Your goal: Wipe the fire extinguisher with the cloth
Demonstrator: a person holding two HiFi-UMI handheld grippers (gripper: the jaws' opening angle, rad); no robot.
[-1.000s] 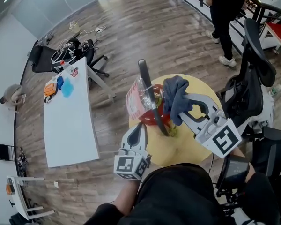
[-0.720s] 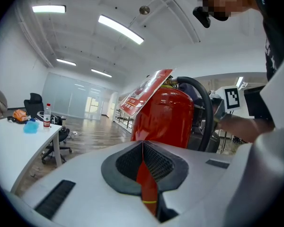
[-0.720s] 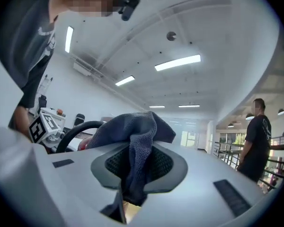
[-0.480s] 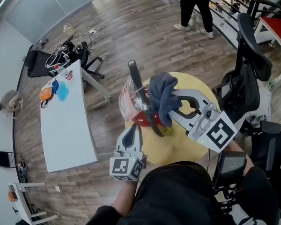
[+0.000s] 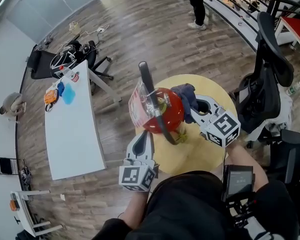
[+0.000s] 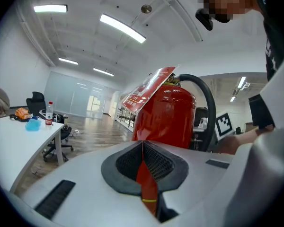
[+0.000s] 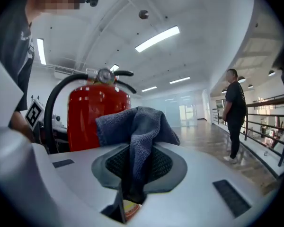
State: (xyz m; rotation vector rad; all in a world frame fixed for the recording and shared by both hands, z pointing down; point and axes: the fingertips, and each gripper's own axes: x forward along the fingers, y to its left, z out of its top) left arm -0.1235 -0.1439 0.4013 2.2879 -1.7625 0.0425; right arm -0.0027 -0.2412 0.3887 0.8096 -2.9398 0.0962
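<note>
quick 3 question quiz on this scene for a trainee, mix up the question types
1. True or false: the right gripper is shut on the cloth.
2. The fire extinguisher stands on: A) the white desk, B) the round yellow table, C) the floor.
3. Which gripper holds nothing between its jaws?

Key: 1 true. 2 B. 3 the left gripper, whose jaws are together and point at the extinguisher's red body.
</note>
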